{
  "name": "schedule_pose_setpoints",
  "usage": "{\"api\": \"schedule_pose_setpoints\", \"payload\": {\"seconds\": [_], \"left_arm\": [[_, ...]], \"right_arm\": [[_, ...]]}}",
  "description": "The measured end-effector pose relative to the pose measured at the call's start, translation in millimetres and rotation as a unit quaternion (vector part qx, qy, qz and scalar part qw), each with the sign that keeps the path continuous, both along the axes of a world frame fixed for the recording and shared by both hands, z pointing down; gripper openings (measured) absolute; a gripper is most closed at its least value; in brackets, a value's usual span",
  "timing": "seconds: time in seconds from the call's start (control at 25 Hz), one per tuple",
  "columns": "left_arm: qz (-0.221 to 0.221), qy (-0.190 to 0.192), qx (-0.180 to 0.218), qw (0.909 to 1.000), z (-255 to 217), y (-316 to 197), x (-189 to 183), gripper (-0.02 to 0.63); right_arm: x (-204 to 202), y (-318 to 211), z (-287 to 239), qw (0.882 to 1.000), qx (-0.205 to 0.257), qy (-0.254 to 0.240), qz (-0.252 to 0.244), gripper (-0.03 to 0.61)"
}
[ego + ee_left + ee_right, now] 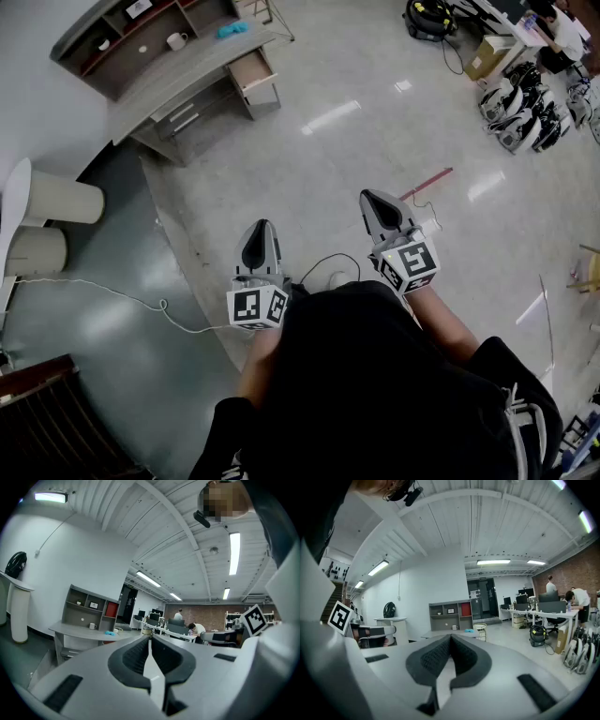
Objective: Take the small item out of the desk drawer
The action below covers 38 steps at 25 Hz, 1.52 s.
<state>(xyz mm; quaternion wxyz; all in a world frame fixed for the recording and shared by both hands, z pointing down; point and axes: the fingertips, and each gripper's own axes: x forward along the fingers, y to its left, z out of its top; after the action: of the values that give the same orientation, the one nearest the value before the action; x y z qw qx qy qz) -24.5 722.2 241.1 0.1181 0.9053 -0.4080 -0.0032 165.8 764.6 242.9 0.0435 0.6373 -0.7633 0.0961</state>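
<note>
The grey curved desk [178, 80] with a shelf unit stands far off at the upper left of the head view. One of its drawers [255, 75] is pulled out at the right end; I cannot see what lies inside. A white mug [175, 40] and a blue object [232, 30] rest on the desktop. My left gripper [260, 228] and right gripper [372, 198] are held close to my body, both shut with nothing between the jaws. The left gripper [150, 639] points toward the desk [79, 632]. Beyond the right gripper [451, 637] the desk [440, 633] is small and distant.
Two white cylindrical pedestals [64, 199] stand at the left, and a white cable [141, 302] trails over the floor. A red strip [427, 183] lies on the floor ahead. A vacuum [428, 19], a cardboard box [487, 56] and people at work tables are at the far right.
</note>
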Motion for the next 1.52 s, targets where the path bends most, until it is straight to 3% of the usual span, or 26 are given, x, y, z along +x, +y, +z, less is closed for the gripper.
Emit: {"api": "schedule_pose_setpoints", "payload": {"seconds": [0.32,0.68,0.84,0.88,0.96,1.16,1.52], "left_arm": [[0.002,-0.002,0.0,1.0,0,1,-2,0.021],[0.012,-0.002,-0.005,0.9999,5,13,-11,0.023],[0.021,-0.012,-0.02,0.9995,20,17,-12,0.026],[0.019,-0.016,-0.027,0.9993,26,17,-14,0.056],[0.017,-0.026,-0.041,0.9987,36,13,-20,0.177],[0.01,-0.04,-0.061,0.9973,48,16,-17,0.239],[-0.007,-0.044,-0.041,0.9981,41,28,0,0.253]], "right_arm": [[12,3,1,0.999,0.003,-0.031,0.025,0.0],[5,19,11,0.999,-0.014,-0.033,0.014,0.008],[2,25,30,0.998,-0.045,-0.03,0.011,0.144],[2,26,34,0.998,-0.051,-0.025,0.013,0.179],[-1,26,41,0.998,-0.065,-0.016,0.016,0.221],[9,33,60,0.995,-0.096,-0.011,0.013,0.27],[37,47,73,0.994,-0.095,-0.044,0.024,0.285]]}}
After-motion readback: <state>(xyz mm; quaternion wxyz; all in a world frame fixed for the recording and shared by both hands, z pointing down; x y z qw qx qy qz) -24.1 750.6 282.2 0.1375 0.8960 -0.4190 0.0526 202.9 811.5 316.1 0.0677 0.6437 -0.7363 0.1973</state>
